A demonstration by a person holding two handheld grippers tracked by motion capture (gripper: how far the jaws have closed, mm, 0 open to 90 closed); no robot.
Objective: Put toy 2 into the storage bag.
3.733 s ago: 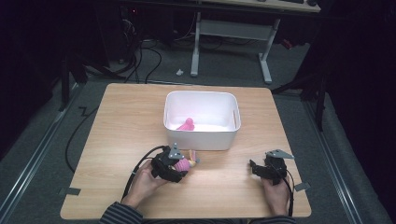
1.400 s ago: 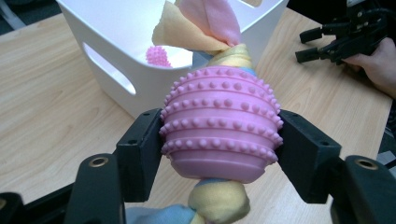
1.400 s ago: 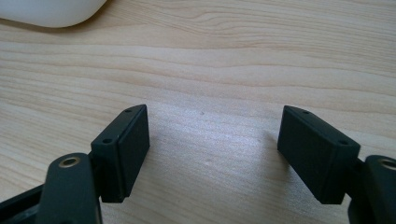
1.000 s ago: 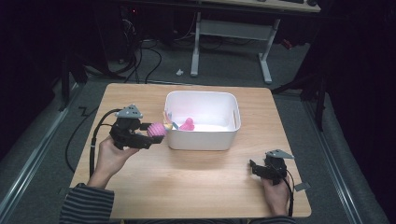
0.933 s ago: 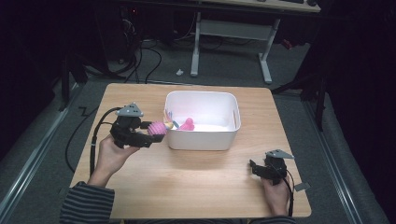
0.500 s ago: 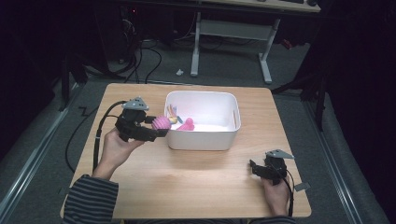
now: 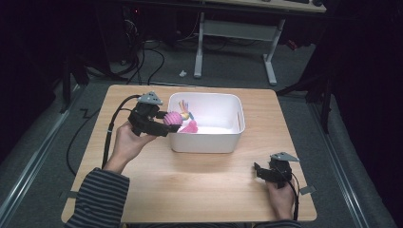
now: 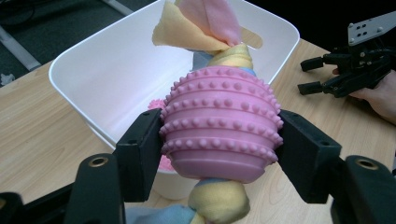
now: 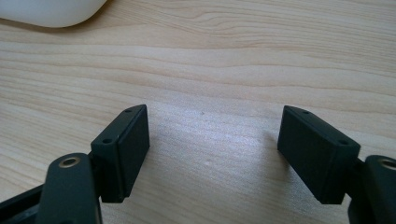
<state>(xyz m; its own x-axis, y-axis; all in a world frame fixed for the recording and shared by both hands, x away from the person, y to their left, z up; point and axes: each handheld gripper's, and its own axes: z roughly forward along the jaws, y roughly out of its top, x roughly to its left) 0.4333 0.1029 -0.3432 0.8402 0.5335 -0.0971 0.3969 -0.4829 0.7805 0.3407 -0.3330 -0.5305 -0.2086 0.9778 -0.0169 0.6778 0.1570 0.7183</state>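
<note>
On my feed, a pink toy [image 8: 219, 123], ribbed and studded with small bumps, sits threaded on a twisted cloth rope [image 8: 232, 58] of pastel yellow, pink and pale blue. The left gripper [image 8: 219, 158] is black, as is the right gripper [image 9: 212, 156], each topped by a grey plate. The bin [image 7: 228, 137] is plain white, a second pink item [image 7: 191, 127] inside it. My bench [image 7: 199, 180] is pale wood with fine grain. One sleeve [image 7: 97, 199] is striped grey and black.

Left gripper [image 7: 164, 122]: black body, grey three-cornered plate on top, black cable trailing back. Right gripper [image 7: 258, 170]: same build. Fingers [image 9: 123, 147] are black rectangular blocks with small screw holes, brass-ringed pivots. Striped grey-and-dark sleeve [image 7: 97, 199] on left arm.
</note>
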